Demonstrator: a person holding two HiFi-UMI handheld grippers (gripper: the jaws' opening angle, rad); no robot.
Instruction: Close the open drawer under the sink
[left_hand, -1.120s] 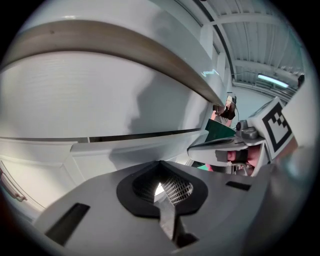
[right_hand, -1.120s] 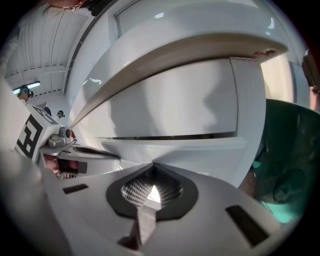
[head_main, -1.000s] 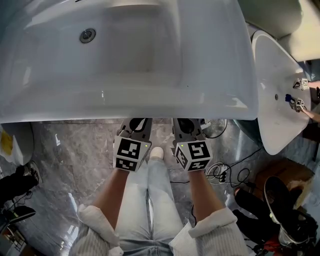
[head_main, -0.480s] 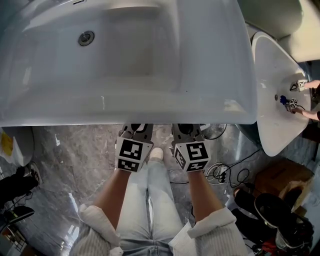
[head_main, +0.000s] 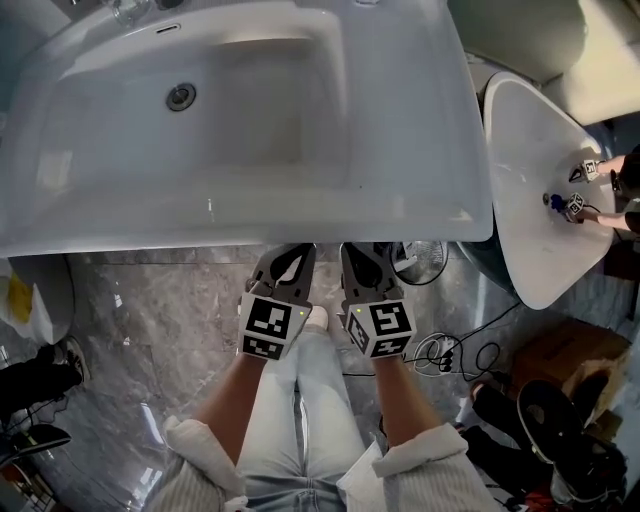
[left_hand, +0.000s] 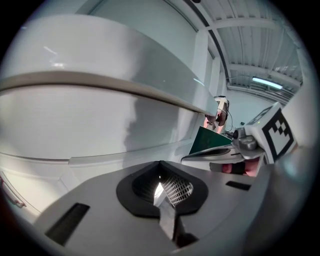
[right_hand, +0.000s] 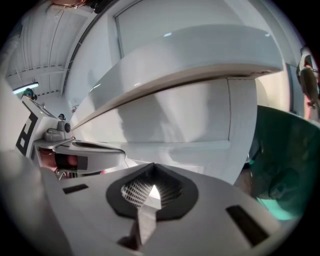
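Drawer front (left_hand: 75, 125) lay just under the rim of the white sink (head_main: 300, 200), which hid it from the head view. The left gripper (left_hand: 161, 189) and right gripper (right_hand: 150, 191) pointed at it side by side, each with its jaws pressed together and holding nothing.

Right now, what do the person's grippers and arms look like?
Left gripper and right gripper: grey bodies with dark frames, each carrying a white cube printed with black square markers. Sleeves are white, pushed up and bunched. Jeans are pale blue. No cables show on the grippers.
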